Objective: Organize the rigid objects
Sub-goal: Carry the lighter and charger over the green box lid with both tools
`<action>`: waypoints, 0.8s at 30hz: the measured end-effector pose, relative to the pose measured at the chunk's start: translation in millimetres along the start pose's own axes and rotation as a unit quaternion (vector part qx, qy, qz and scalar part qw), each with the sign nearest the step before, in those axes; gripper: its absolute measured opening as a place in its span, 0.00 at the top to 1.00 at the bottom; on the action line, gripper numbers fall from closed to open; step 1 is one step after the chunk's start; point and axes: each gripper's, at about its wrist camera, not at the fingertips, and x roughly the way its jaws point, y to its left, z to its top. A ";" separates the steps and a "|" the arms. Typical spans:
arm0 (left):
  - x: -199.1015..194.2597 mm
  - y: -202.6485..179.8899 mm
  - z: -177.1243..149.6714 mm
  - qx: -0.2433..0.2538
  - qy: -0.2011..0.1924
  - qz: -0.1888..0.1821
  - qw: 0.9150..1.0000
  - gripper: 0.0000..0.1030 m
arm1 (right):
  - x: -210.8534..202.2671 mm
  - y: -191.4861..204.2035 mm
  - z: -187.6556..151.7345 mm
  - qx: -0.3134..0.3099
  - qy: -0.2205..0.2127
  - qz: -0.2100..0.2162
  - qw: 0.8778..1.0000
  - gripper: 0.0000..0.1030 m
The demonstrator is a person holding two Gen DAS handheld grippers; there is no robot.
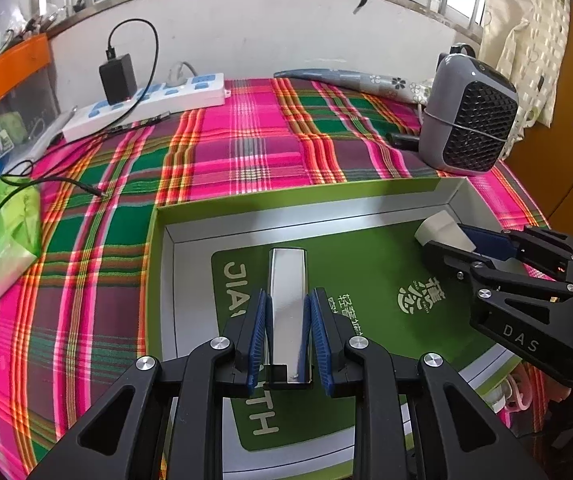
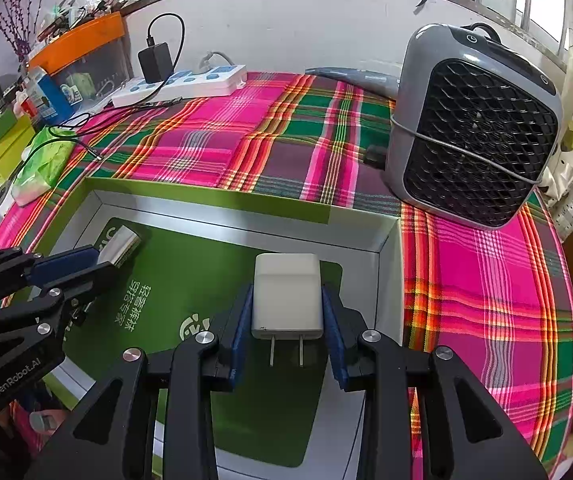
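My left gripper (image 1: 288, 316) is shut on a shiny metal bar (image 1: 288, 280), held over the left half of the green box lid (image 1: 158, 280). My right gripper (image 2: 288, 312) is shut on a white plug charger (image 2: 287, 294), prongs toward the camera, over the right half of the lid (image 2: 390, 248). The right gripper shows in the left wrist view (image 1: 458, 240) with the charger (image 1: 440, 232). The left gripper shows in the right wrist view (image 2: 94, 260) with the bar (image 2: 122, 246).
A grey fan heater (image 2: 474, 120) stands just past the lid's far right corner. A white power strip (image 1: 146, 104) with a black adapter lies at the back left. A green tissue pack (image 1: 4, 224) and loose cables lie left on the plaid cloth (image 1: 246, 152).
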 end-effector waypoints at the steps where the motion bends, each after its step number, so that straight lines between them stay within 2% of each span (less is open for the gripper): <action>1: 1.1 0.8 0.0 -0.002 0.003 -0.001 1.000 0.79 | 0.3 0.2 0.4 -0.001 0.000 0.000 1.000 0.66; 24: 2.6 -2.8 -0.6 0.006 0.003 0.003 1.000 0.76 | 2.7 1.7 1.3 0.000 -0.001 0.001 1.000 0.66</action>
